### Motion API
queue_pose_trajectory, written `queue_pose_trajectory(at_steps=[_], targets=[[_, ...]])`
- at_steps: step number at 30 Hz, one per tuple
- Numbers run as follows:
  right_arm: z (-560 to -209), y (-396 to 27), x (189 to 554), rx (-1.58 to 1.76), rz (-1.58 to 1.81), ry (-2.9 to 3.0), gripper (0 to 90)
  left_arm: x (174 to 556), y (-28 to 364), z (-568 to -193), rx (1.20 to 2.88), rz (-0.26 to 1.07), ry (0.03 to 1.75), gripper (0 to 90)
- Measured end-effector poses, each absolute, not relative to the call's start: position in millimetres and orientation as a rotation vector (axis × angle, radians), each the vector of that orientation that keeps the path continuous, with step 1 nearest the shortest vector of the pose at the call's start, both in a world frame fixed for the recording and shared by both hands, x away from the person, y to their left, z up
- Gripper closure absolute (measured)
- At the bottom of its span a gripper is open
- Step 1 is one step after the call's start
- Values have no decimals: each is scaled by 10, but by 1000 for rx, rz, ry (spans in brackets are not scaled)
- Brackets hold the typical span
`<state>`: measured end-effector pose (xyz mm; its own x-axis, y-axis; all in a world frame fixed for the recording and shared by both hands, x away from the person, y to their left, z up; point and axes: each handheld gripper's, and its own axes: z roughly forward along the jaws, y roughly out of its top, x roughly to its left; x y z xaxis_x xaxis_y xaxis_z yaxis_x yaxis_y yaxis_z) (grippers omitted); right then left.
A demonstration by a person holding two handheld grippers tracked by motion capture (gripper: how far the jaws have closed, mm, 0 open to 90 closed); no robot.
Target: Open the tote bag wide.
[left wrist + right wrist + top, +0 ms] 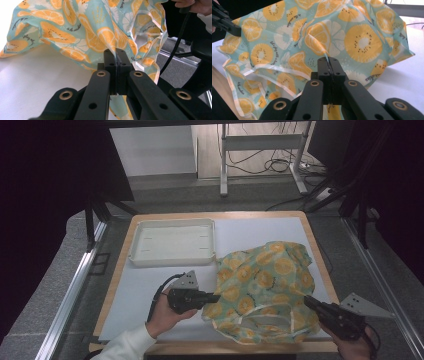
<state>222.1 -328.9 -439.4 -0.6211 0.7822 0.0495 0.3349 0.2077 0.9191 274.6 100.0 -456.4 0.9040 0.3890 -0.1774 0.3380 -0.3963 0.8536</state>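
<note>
- High view: the cloth, a thin teal fabric printed with orange citrus slices, lies bunched on the right half of the white tabletop, its long axis running from near left to far right.
- The left hand-held gripper is clenched on the cloth's left edge; the right hand-held gripper pinches its near right edge.
- A shallow white rectangular tray of hard plastic sits behind the left gripper, just beside the cloth.
- Left gripper view: small script lettering shows among the slices, and the fabric hangs in soft folds.
- Right gripper view: a pale hemmed border curves along the cloth's lower edge.
</note>
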Motion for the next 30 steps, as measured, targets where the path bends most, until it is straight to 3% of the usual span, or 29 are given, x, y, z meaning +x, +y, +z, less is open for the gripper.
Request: queue_pose_trajectory(at_steps=[30], targets=[[-4045,-3182,2485,980,1395,2009,883,2949,947,-4333,1936,66,526,890]])
